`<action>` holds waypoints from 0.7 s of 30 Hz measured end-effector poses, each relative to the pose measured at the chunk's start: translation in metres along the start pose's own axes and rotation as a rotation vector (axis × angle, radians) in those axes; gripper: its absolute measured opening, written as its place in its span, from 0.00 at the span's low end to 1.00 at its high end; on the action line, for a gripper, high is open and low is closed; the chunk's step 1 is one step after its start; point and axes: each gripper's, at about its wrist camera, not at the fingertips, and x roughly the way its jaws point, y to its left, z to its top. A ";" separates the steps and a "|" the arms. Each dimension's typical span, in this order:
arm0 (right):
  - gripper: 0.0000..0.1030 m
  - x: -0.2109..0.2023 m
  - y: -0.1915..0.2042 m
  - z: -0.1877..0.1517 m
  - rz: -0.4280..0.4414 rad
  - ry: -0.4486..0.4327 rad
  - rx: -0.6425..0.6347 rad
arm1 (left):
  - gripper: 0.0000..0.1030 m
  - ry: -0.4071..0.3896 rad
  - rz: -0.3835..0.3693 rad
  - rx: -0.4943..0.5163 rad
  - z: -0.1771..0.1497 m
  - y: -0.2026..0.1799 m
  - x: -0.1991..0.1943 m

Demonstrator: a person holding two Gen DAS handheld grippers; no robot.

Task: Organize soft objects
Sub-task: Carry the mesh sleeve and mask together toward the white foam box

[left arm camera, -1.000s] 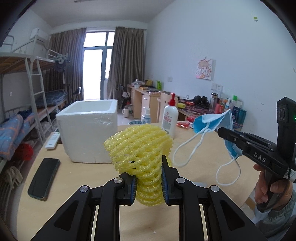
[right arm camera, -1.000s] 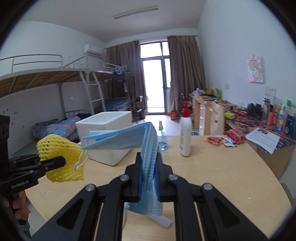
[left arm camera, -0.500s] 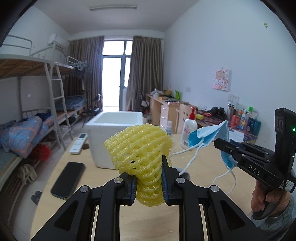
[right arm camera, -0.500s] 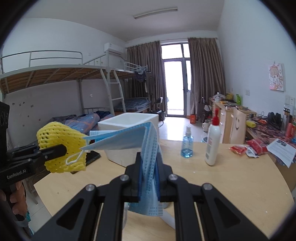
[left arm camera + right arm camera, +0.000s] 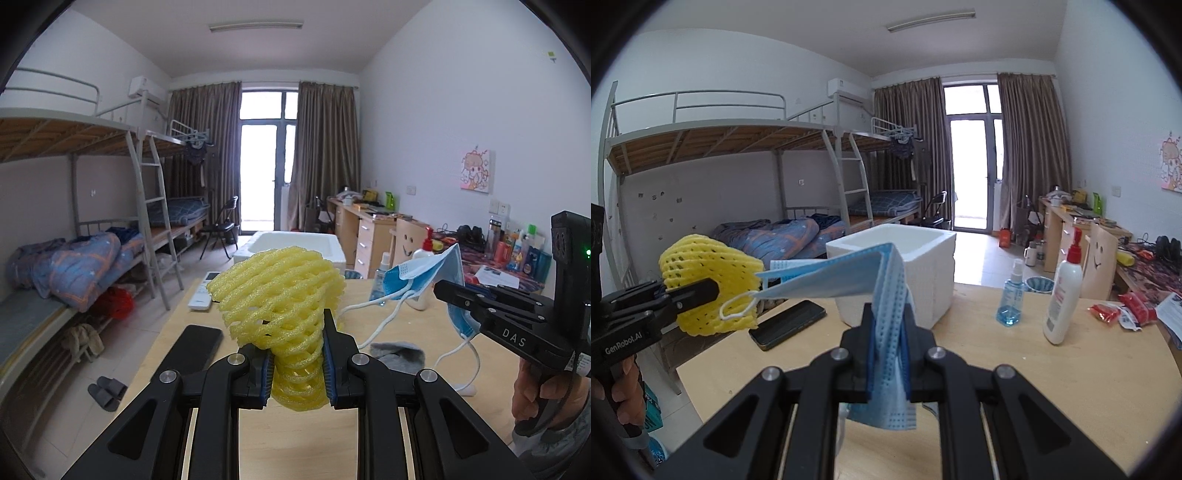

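Note:
My left gripper (image 5: 297, 363) is shut on a yellow foam fruit net (image 5: 280, 295) and holds it up above the wooden table (image 5: 303, 432). It shows at the left of the right wrist view (image 5: 709, 286). My right gripper (image 5: 888, 352) is shut on a folded blue face mask (image 5: 849, 277), also held in the air. The mask (image 5: 421, 273) hangs with its white ear loops at the right of the left wrist view. A white foam box (image 5: 897, 273) stands open at the table's far side. A grey sock (image 5: 399, 352) lies on the table.
A black phone (image 5: 788, 323) and a white remote (image 5: 203, 295) lie at the table's left. A blue spray bottle (image 5: 1012, 295), a white pump bottle (image 5: 1065, 295) and red packets (image 5: 1123, 312) stand at the right. Bunk beds line the left wall.
Both grippers have risen and drawn back from the foam box, each still holding its object. The view now takes in more of the room and the table lies lower.

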 end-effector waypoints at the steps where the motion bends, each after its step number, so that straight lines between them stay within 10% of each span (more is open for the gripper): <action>1: 0.14 0.002 0.000 0.001 0.002 0.004 0.001 | 0.22 0.000 0.001 0.000 0.001 0.000 0.001; 21: 0.14 0.034 -0.001 0.034 -0.025 0.036 0.003 | 0.22 -0.035 0.025 0.013 0.026 0.008 0.024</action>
